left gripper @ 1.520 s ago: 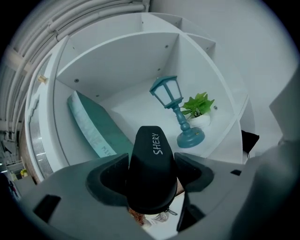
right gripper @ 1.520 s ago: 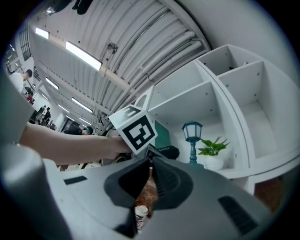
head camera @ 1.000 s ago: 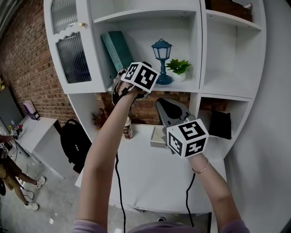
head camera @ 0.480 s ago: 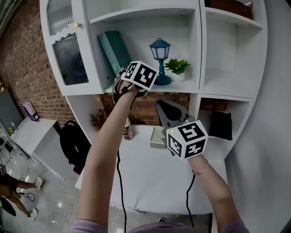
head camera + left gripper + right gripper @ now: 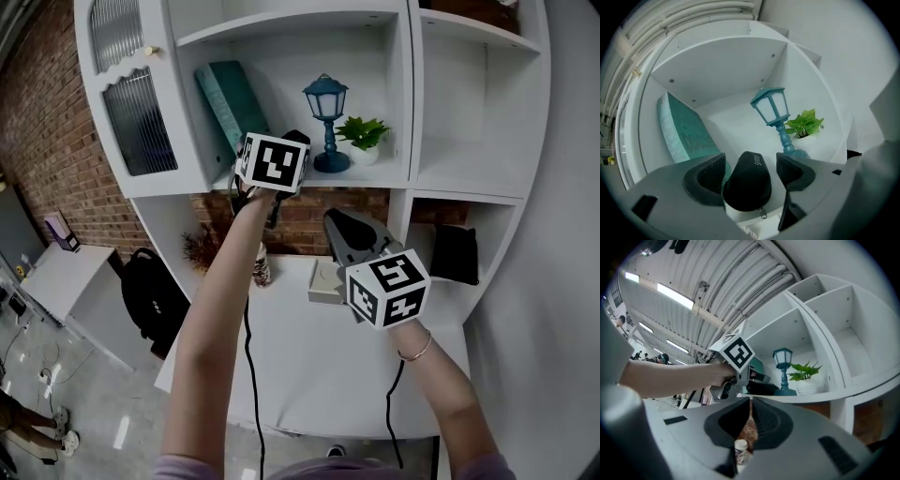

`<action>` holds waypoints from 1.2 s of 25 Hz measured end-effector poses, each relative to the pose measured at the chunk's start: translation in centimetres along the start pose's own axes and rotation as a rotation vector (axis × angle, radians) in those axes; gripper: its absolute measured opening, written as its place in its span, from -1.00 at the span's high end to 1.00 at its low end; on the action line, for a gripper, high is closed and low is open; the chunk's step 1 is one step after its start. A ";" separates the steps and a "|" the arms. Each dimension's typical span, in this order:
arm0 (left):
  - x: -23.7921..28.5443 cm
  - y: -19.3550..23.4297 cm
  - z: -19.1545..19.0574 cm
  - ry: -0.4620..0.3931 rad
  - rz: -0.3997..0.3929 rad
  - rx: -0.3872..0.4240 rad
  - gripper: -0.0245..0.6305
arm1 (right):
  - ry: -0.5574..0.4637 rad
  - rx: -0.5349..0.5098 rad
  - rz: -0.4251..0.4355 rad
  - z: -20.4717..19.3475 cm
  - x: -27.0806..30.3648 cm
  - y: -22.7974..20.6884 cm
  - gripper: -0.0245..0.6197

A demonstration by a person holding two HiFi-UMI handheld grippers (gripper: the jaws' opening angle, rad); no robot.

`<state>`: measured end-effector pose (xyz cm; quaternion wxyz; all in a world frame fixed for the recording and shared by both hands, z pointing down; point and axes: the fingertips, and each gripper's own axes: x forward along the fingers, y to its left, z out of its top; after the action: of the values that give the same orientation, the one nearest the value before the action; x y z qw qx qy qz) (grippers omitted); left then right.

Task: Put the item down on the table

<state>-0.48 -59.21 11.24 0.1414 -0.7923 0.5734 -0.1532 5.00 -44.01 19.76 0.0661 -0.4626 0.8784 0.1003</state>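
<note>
A black zip case [image 5: 747, 183] rests on the edge of the white shelf [image 5: 740, 117], and it also shows as the black case [image 5: 761, 389] in the right gripper view. My left gripper [image 5: 751, 164] is raised to that shelf with its jaws on either side of the case. The jaws are opening, and a gap shows at the right pad [image 5: 790, 168]. In the head view only the left gripper's marker cube [image 5: 272, 161] shows clearly. My right gripper [image 5: 337, 220] hangs over the white table [image 5: 309, 366], shut with nothing in it.
On the shelf stand a teal book [image 5: 230, 103], a blue lantern [image 5: 326, 103] and a small potted plant [image 5: 364, 136]. A paper cup [image 5: 261, 267] and a small box [image 5: 325, 281] sit at the table's back. A black backpack [image 5: 150, 295] lies on the floor at left.
My left gripper has shifted a little left at the shelf and its cube has turned. The right gripper has stayed where it was.
</note>
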 end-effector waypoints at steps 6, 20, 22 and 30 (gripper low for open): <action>-3.5 -0.3 -1.4 -0.092 -0.040 -0.116 -0.02 | 0.002 0.018 -0.004 -0.2 -0.2 0.3 0.90; -13.2 -0.3 -7.6 -0.272 -0.074 -0.314 0.41 | 0.003 0.060 0.005 -1.1 -2.2 2.6 0.90; -14.3 -0.5 -9.0 -0.275 -0.067 -0.332 0.46 | 0.005 0.067 0.008 -1.4 -2.5 3.2 0.90; -17.5 -2.5 -13.6 -0.251 -0.059 -0.346 0.66 | 0.014 0.121 0.004 -2.7 -4.5 4.8 0.90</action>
<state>-9.01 -42.43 23.20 0.0691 -0.8341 0.5456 0.0432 3.51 -38.40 23.88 0.0878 -0.4568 0.8842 0.0438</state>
